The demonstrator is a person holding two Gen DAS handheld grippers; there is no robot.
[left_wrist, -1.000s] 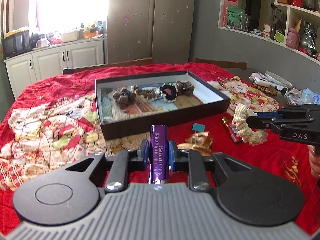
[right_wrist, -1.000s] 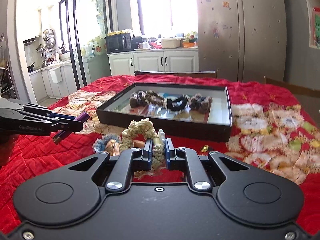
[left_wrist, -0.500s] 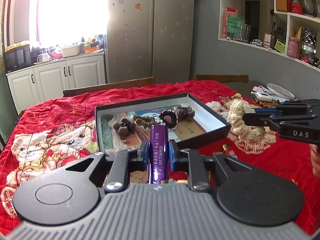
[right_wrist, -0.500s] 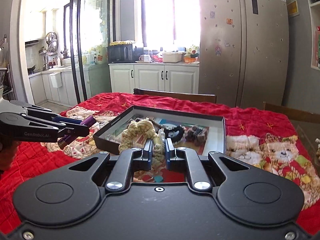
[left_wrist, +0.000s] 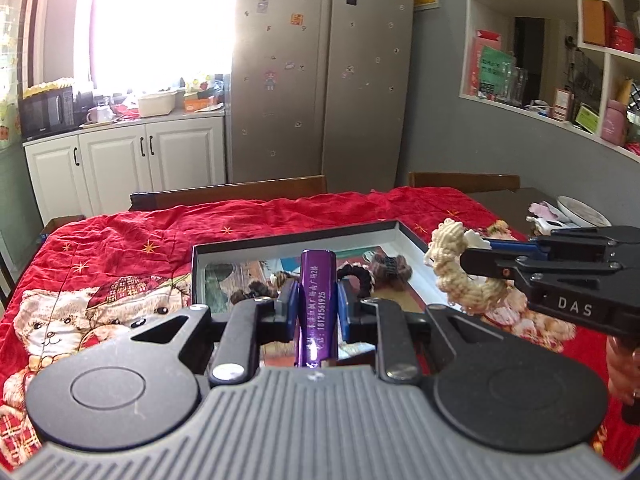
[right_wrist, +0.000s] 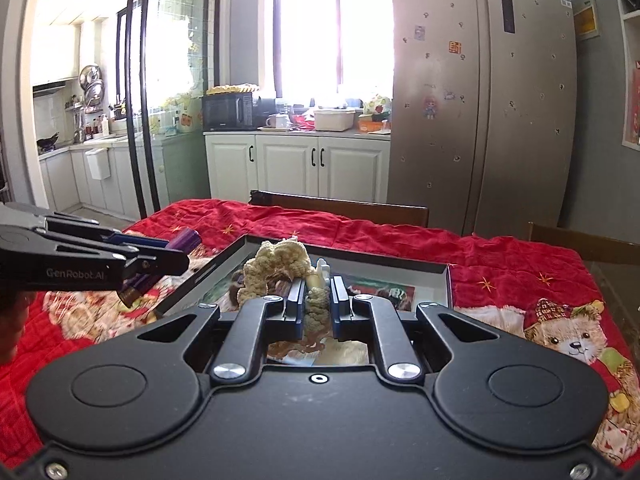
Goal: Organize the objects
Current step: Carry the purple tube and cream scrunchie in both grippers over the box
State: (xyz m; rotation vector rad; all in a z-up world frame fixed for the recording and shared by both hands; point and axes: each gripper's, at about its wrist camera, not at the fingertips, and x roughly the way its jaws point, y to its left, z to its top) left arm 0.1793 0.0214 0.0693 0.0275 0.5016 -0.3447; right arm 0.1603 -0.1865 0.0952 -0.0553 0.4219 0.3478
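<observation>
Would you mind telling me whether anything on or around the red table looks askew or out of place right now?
Nothing looks spilled or damaged. The red bear-print cloth lies rumpled along its far edge. The left claw holds a purple cylindrical tube and the right claw a cream knitted ring, both near the black shallow box.

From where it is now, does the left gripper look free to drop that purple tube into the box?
Probably yes: the left gripper holds the purple tube near the open box, nothing between them.
</observation>
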